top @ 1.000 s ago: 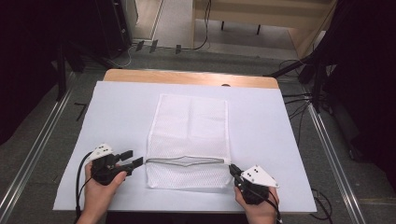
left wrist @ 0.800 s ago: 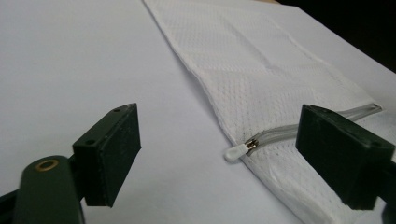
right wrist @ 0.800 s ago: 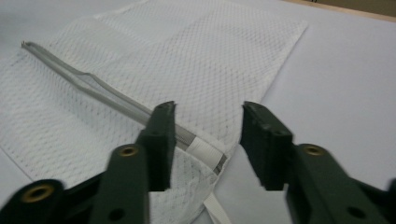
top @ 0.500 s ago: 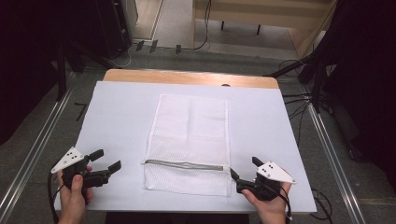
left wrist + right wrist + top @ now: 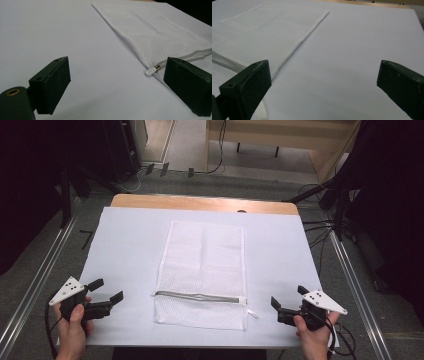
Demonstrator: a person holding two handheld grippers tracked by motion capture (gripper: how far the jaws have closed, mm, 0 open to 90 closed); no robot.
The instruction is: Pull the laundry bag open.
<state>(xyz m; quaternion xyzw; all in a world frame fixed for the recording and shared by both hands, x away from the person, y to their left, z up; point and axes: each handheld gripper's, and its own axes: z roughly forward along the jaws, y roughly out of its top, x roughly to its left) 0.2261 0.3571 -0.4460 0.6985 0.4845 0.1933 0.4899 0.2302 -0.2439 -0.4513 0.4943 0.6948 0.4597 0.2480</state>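
Both sets of fingers gape wide and hold nothing: left gripper [image 5: 106, 290], right gripper [image 5: 287, 297]. Between them, apart from each, the mesh bag [image 5: 202, 272] lies flat on the desk [image 5: 125, 235]. Closing on it carelessly could bunch the mesh or miss the small zipper pull [image 5: 149, 72].

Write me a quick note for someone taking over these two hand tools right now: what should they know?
Left gripper: open, holding nothing, left of the mesh bag.
Right gripper: open, holding nothing, right of the bag.
The bag lies flat mid-table on the white sheet, its zipper shut, running across near the person's end.
Done: bag is laid out, nothing gripped.
Left: probably any further handling; I cannot tell what.
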